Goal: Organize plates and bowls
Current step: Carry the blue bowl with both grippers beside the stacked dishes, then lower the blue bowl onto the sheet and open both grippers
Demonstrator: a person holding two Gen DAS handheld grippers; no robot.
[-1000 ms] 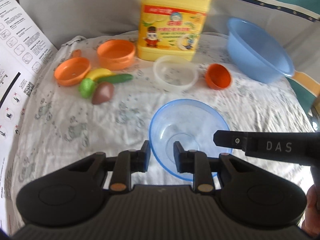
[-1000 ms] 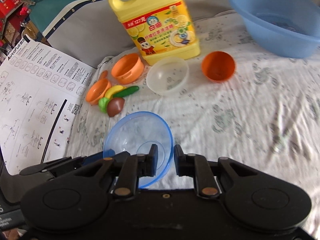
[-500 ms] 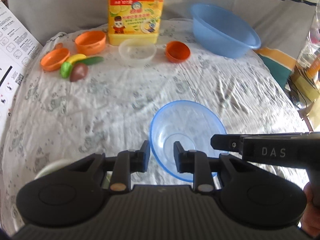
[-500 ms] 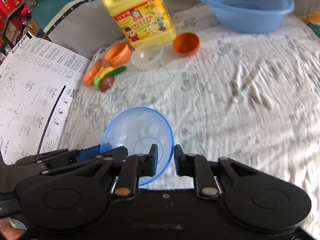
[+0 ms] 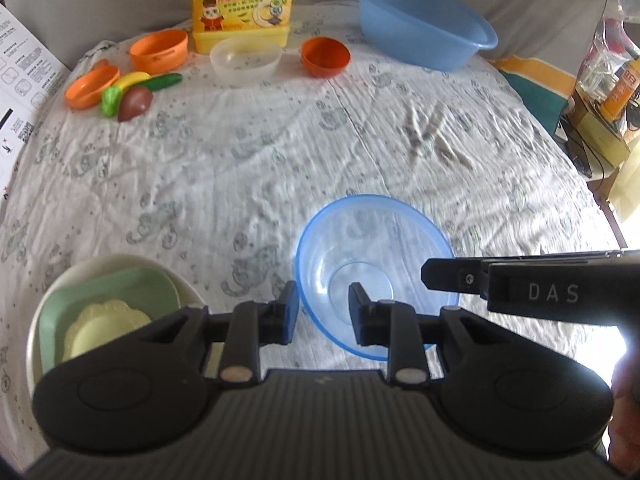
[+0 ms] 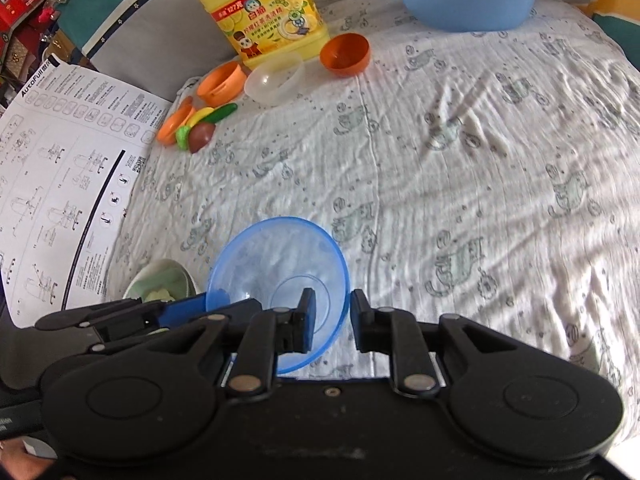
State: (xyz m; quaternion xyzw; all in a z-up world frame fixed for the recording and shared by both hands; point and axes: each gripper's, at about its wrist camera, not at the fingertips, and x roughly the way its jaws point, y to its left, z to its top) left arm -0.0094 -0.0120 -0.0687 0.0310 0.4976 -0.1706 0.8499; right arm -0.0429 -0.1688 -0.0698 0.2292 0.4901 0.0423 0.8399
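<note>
Gripping opposite sides of one clear blue bowl (image 5: 376, 272), both tools carry it above the patterned white cloth (image 5: 280, 160). Left gripper (image 5: 323, 312) has the bowl's left rim between its jaws, one finger outside the wall, the other inside; the jaws are clenched on the rim. Right gripper (image 6: 332, 320) has the bowl's right rim in the same way, jaws narrow and grasping the wall. Right tool's black finger marked DAS shows from the side in the left wrist view, lying over the bowl's right edge. Bowl sits upright, mouth up.

Lower left of the bowl, near it: a stack of dishes (image 5: 108, 304), a white plate under a pale green square tray, with a cream scalloped dish on top.

Far edge of the cloth, well apart from the bowl: a yellow detergent jug (image 5: 242, 0), a clear tub (image 5: 245, 60) just in front of it, an orange cup (image 5: 325, 57) to its right, an orange pot (image 5: 159, 51) to its left. Left of those, toy food (image 5: 132, 92) beside an orange lid (image 5: 91, 87). Large blue basin (image 5: 424, 20) at far right. Printed instruction sheet (image 6: 60, 184) lies off the cloth's left side.
</note>
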